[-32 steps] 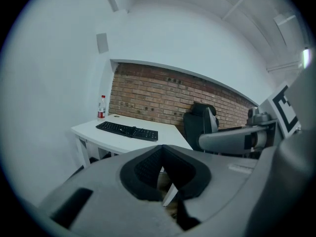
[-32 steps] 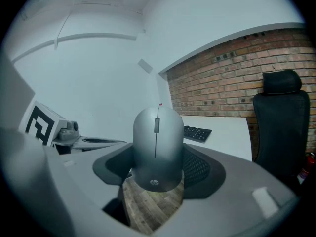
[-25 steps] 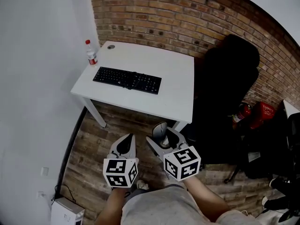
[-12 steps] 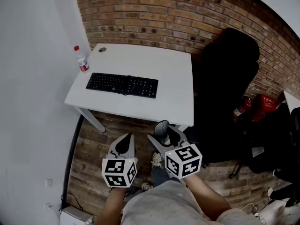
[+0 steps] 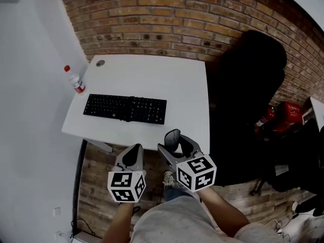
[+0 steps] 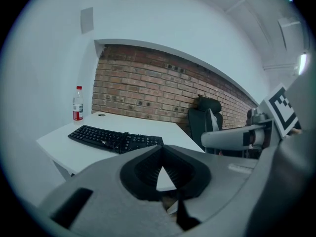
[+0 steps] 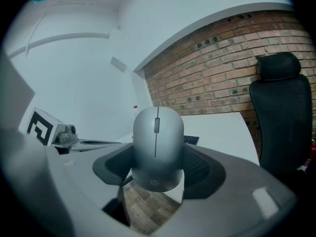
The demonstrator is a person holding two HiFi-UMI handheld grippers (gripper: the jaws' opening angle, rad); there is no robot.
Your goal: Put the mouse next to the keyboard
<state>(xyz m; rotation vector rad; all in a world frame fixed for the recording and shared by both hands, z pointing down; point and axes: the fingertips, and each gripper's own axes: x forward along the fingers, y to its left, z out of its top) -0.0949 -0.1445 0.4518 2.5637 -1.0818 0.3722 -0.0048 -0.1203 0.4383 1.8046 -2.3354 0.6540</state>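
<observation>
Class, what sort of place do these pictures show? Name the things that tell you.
Probably an office or home workspace: a white desk with a keyboard on it, a black office chair beside it, and a mouse held in the right tongs.

Head view: from high overhead, steeply down on the bench (image 5: 152, 80) and keyboard (image 5: 125, 109), from well off. Both gripper views: low, level, forward along the jaws, near bench height. Shared throughout: bench, brick wall (image 5: 167, 14), chair (image 5: 248, 85).

HP logo (image 7: 154, 183) on mouse (image 7: 157, 142)
</observation>
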